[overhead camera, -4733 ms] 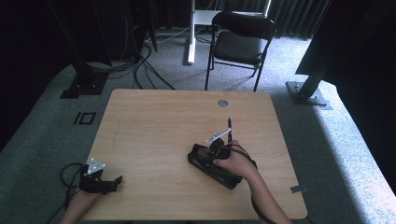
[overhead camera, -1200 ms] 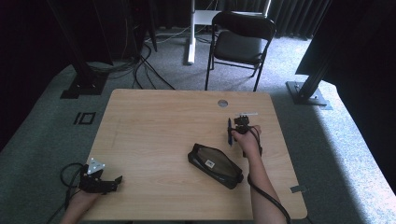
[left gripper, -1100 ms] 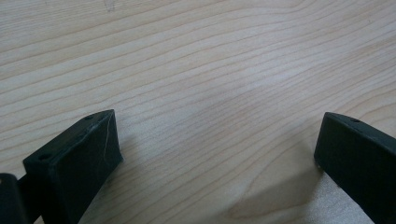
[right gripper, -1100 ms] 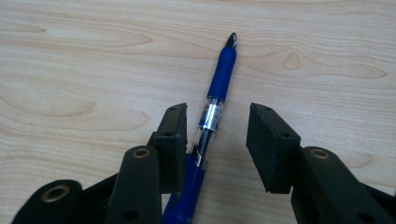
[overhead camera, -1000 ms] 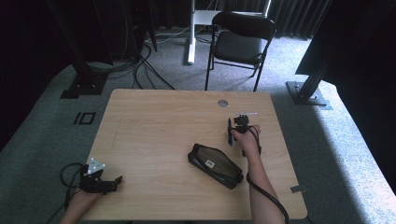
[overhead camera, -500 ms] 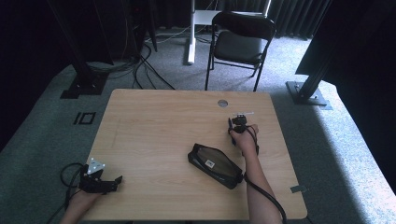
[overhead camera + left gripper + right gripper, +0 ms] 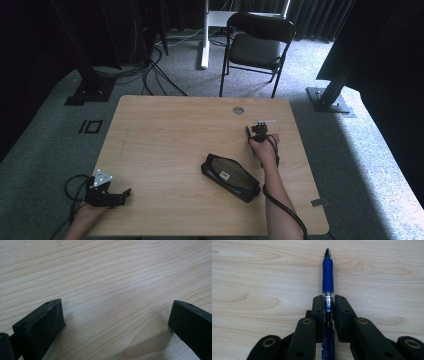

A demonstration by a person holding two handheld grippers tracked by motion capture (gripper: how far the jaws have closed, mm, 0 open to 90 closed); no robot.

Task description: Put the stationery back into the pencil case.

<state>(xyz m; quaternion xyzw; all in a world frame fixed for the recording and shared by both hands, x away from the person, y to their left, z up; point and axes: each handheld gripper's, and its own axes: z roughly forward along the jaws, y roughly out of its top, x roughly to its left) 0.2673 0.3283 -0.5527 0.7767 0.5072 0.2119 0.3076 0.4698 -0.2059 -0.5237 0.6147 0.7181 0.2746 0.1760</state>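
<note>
In the right gripper view, my right gripper is shut on a blue pen. Its jaws have just been closing onto the barrel. The pen's tip points away from me, just above the wooden table. From above, the right gripper and pen sit at the right side of the table, beyond a black zip pouch that lies flat. My left gripper rests at the table's near left corner. Its jaws are open over bare wood.
The tabletop has a round cable hole near its far edge. A black folding chair stands behind the table. Cables and stand bases lie on the grey carpet around it.
The right hand has left the pouch and gone to the far right part of the table, barely shifting in the last second. The left gripper has stayed put.
</note>
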